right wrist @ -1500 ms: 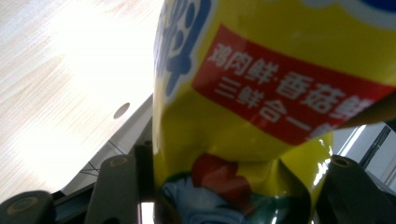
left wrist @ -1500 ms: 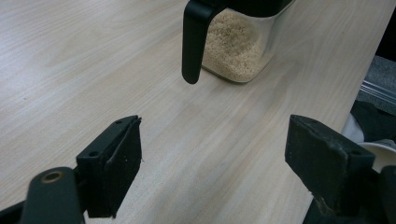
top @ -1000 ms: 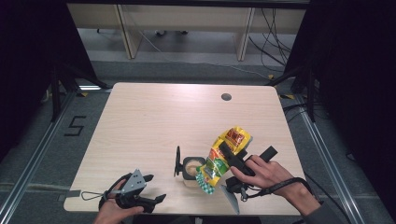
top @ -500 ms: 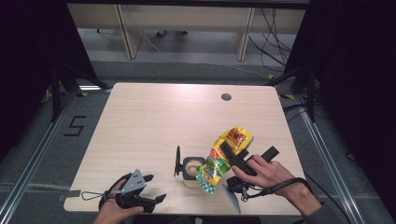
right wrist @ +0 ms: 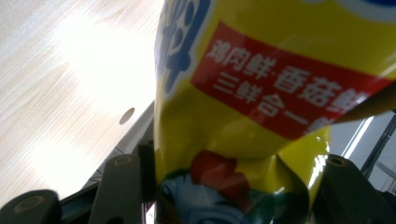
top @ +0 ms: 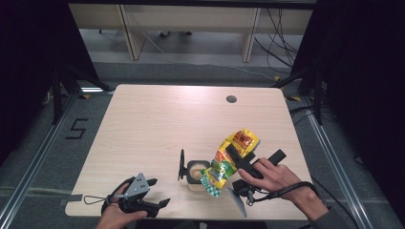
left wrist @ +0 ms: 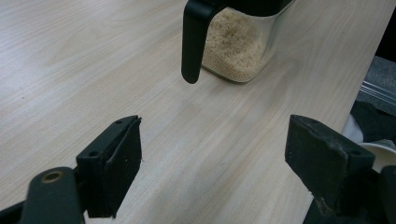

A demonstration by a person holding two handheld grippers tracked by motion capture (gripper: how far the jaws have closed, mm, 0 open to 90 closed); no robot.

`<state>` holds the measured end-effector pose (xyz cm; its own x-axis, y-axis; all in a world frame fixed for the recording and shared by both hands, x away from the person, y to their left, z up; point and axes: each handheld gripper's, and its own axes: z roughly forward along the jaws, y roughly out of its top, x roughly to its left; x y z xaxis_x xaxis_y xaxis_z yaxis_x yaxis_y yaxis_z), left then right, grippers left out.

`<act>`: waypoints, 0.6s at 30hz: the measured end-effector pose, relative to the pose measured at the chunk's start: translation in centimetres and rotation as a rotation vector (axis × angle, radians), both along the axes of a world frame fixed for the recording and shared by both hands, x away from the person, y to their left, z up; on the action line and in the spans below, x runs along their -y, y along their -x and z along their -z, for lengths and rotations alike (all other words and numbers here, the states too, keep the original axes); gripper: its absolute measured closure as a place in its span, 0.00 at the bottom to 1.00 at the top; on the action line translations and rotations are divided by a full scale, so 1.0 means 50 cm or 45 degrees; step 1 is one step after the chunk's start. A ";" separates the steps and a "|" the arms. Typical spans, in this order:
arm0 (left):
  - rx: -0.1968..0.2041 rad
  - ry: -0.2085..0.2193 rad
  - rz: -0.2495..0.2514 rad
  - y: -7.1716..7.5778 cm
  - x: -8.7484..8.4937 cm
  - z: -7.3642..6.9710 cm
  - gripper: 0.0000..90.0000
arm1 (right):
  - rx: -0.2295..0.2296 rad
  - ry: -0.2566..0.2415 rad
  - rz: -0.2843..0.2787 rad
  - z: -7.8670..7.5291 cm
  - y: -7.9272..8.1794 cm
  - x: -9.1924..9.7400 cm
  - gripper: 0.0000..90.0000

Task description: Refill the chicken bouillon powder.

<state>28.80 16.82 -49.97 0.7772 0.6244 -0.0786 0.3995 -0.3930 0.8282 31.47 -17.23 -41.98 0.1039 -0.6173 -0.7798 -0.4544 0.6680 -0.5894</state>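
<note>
High view: the right gripper (top: 235, 162) is clamped on a yellow seasoning packet (top: 230, 157), which is tilted with its lower end over the open mouth of a clear container (top: 197, 172) of pale granules — the container stands near the table's (top: 157, 124) front edge, its black hinged lid (top: 181, 165) upright just left of it. Right gripper view: both black jaws press the packet's crumpled lower part from either side. Left gripper (top: 154, 194) rests on the table well left of the container, jaws wide apart with nothing between them — in the left gripper view the container (left wrist: 236, 44) and its lid (left wrist: 194, 39) lie beyond the jaws.
</note>
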 end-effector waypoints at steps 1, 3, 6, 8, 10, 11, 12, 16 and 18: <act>-0.005 0.002 -0.001 0.000 0.000 0.000 0.20 | -0.001 0.002 0.000 0.000 0.000 0.000 0.54; -0.002 -0.028 0.007 -0.001 -0.002 -0.001 0.20 | -0.002 0.004 0.002 0.001 0.000 0.001 0.54; -0.014 -0.014 0.004 0.000 -0.001 -0.001 0.20 | -0.040 0.032 0.042 0.001 0.002 0.003 0.54; 0.006 -0.025 0.018 -0.003 -0.002 0.000 0.20 | -0.043 0.028 0.070 0.000 0.002 0.002 0.54; -0.001 -0.041 0.024 -0.004 -0.004 0.000 0.20 | -0.036 0.025 0.068 0.002 0.002 0.003 0.54; -0.017 -0.022 0.013 -0.003 -0.002 0.000 0.20 | -0.038 0.020 0.068 0.003 0.002 0.004 0.54; -0.020 -0.018 0.010 -0.003 -0.002 0.001 0.20 | -0.039 0.020 0.069 0.003 0.002 0.004 0.54; -0.010 -0.003 0.017 -0.005 -0.001 0.001 0.20 | -0.051 0.014 0.069 0.001 0.000 0.006 0.54; -0.010 -0.012 0.011 -0.004 -0.002 0.002 0.20 | -0.052 0.035 0.065 0.000 0.000 0.006 0.54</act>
